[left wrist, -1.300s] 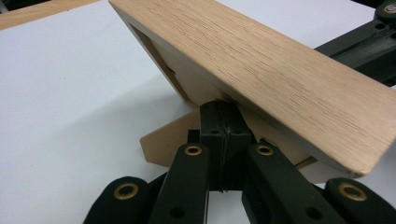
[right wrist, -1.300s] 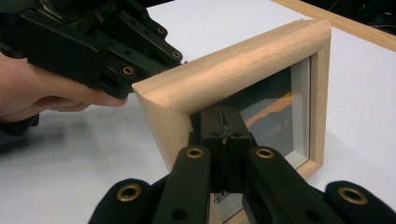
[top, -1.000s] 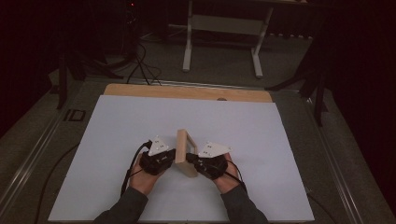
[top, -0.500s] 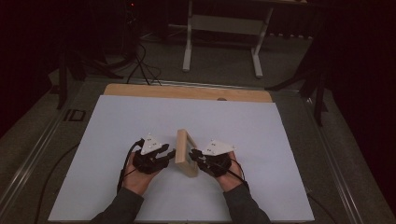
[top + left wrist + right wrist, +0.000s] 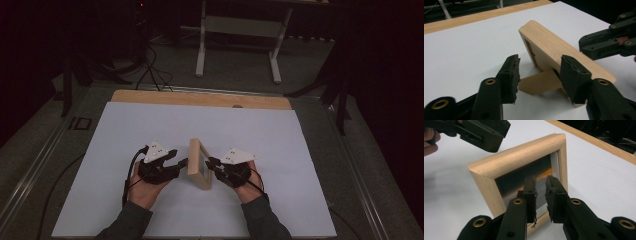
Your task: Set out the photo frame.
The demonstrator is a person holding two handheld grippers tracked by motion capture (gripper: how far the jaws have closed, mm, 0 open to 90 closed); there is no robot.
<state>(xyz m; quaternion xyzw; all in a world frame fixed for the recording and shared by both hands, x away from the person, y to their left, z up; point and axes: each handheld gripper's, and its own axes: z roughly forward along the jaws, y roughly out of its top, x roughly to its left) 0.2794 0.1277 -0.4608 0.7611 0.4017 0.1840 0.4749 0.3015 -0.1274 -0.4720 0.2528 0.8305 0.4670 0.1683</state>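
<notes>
Since the earlier frames the left gripper (image 5: pixel 181 163) has been drawn a little back from the wooden picture frame (image 5: pixel 199 164), toward 9 o'clock, and its jaws have just been opening; the frame has kept its place. White table sheet (image 5: pixel 125 130): the frame is stood on edge near its centre, toward the near side, between the two grippers. Step in hand, as judged: the frame is being set upright on its rear easel leg (image 5: pixel 539 83). Left gripper view: the jaws are spread fairly wide, the leg lying between them unpressed. Right gripper (image 5: pixel 212 164), at 3 o'clock of the frame: its jaws are nearly closed, nothing between them, the tips close before the glass. Whether they touch cannot be told. Next, a clean withdrawal of both is called for. The leg is seen from the left gripper view, the glazed front (image 5: pixel 529 178) from the right gripper view.
</notes>
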